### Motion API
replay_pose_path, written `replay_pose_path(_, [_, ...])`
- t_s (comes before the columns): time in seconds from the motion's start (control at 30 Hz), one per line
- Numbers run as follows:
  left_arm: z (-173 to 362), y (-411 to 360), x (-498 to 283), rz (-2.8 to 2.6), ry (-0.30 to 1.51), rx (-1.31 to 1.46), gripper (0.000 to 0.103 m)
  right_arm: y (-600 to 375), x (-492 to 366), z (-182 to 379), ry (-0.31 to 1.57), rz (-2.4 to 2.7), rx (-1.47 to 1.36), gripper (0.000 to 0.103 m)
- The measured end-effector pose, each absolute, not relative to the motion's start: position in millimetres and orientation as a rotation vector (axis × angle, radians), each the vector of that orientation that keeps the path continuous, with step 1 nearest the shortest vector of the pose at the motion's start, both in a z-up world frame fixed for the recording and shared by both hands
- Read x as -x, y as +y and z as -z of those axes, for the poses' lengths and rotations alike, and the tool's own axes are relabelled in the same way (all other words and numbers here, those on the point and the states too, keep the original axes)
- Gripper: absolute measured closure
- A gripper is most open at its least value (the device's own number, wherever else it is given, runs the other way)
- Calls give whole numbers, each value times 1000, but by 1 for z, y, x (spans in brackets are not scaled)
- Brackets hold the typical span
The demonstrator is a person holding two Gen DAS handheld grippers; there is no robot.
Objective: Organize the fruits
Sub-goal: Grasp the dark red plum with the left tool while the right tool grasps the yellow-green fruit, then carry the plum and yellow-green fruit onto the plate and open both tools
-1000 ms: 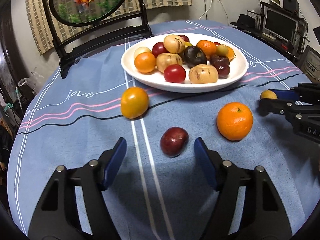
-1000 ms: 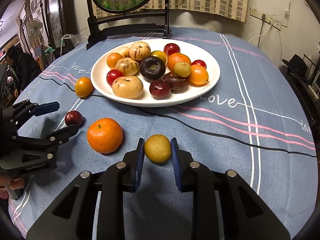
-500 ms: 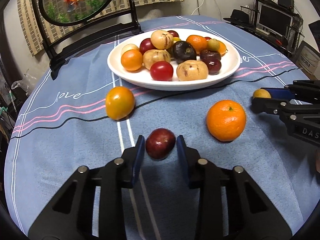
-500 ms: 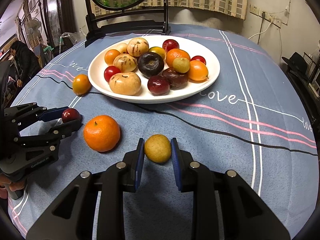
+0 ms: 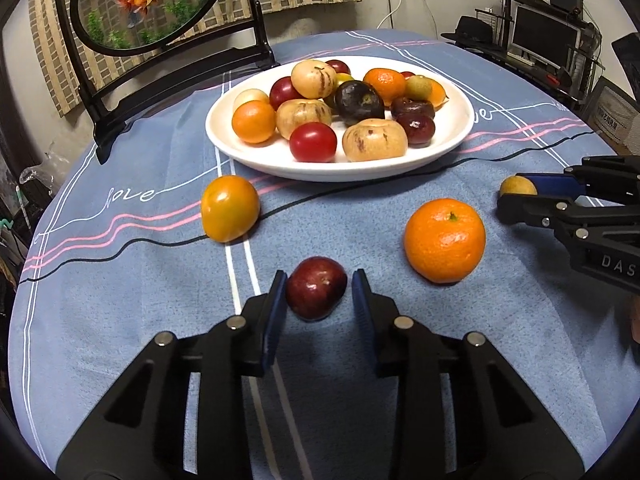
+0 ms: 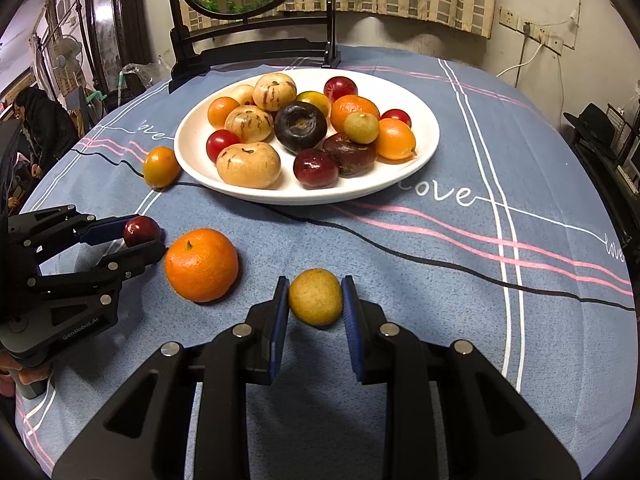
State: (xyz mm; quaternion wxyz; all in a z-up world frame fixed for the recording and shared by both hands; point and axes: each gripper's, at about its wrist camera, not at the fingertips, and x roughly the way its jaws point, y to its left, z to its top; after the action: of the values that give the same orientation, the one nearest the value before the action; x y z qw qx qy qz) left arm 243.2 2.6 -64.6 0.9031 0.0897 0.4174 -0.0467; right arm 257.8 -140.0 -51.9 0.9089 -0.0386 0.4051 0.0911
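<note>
My left gripper [image 5: 319, 293] is shut on a dark red plum [image 5: 316, 293], held just above the blue tablecloth [image 5: 120, 300]. My right gripper [image 6: 315, 298] is shut on a small yellow-brown fruit [image 6: 315, 297], also low over the cloth. A white plate [image 5: 452, 136] piled with several fruits stands beyond both; it also shows in the right wrist view [image 6: 420, 160]. A large orange [image 5: 444, 239] lies between the grippers, and a yellow-orange tomato [image 5: 229, 207] lies near the plate's left rim.
A black-framed oval goldfish screen [image 5: 148, 0] stands at the table's far edge. A monitor and shelves [image 5: 544, 36] stand beyond the table's right side. A person [image 6: 40, 132] sits off to the left of the table. The table edge curves close on both sides.
My left gripper closed from wide open onto the plum and lifted it slightly. The right gripper kept its hold on the yellow-brown fruit and rose a little.
</note>
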Motion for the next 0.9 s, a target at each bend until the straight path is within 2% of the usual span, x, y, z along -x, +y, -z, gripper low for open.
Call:
replay_pose_path(0.13, [64,5,-244,100,861,-171,73,-140,-258,53,837,-187,79,77])
replay_pose_path(0.6, [51,11,-220,94,817,-114,73,-147,-238,47,804,-213,36,77])
replay_pose_path(0.77, [9,19,-233,120,752,-94,73,-147,-251,7,689,-220,25,77])
replay_pose_path(0.9, [-34,27,-278,152,698,-28,73,-151,-295,-22,629,-208,-47,76])
